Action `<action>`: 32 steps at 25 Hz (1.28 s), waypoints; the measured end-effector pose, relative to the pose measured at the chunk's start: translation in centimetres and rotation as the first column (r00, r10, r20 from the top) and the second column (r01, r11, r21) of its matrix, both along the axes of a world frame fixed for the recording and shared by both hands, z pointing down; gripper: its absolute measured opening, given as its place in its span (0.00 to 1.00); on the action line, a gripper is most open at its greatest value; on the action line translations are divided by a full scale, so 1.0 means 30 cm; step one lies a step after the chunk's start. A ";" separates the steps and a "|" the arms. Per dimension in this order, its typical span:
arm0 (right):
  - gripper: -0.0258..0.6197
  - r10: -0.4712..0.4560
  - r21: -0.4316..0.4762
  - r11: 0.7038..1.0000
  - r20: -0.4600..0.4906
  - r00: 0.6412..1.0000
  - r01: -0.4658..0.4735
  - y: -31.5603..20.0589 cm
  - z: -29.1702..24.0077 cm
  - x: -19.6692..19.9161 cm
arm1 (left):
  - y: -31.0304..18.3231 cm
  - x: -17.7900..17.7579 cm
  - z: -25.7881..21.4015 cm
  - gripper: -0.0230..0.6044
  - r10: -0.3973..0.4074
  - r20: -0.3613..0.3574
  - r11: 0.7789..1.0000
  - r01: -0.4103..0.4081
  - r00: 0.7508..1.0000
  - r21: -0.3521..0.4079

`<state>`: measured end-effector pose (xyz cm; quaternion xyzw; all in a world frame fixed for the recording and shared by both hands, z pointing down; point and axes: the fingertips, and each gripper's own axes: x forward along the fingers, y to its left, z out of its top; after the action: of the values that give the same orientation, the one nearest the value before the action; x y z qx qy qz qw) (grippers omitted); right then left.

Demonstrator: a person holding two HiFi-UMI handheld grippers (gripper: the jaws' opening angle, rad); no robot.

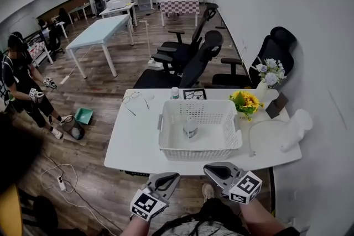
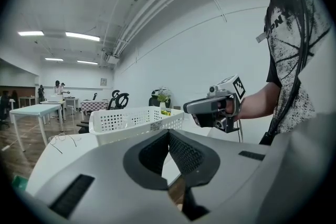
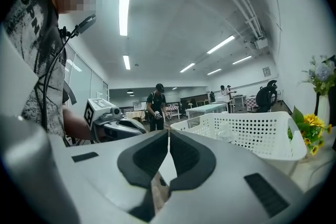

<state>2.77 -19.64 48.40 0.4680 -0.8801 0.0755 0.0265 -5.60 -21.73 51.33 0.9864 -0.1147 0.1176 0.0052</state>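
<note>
As we look down in the head view, the left gripper [image 1: 170, 177] and right gripper [image 1: 212, 171] hover just off the near edge of the table [image 1: 133, 143]. Both are short of the basket [image 1: 200, 154], which sits mid-table with a bottle [image 1: 190, 127] standing inside. In the left gripper view, our jaws meet at the tips with nothing between them. In the right gripper view, the jaws are likewise pressed together and empty, with the basket to their right. We judge the basket light, stiff plastic, slightly springy at its perforated walls; the rim or end handles look the surest hold.
</note>
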 end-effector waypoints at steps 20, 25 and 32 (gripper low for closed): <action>0.08 -0.168 0.046 0.984 -0.102 0.980 0.174 -0.288 -0.208 0.095 | -0.188 0.068 -0.008 0.05 -0.103 -0.022 0.995 0.103 0.994 -0.016; 0.08 -0.151 -0.006 0.988 -0.190 0.970 0.153 -0.410 -0.210 0.167 | -0.197 0.076 0.006 0.05 -0.116 -0.032 0.993 0.115 0.993 -0.037; 0.17 -0.220 -0.164 0.971 -0.302 0.927 0.177 -0.560 -0.065 0.198 | -0.240 0.081 0.028 0.05 -0.171 -0.055 0.983 0.166 0.984 -0.080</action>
<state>8.72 -36.44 46.44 0.3797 -0.9000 0.0548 0.2070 -3.16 -28.92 52.18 0.9754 -0.1931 0.0906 0.0556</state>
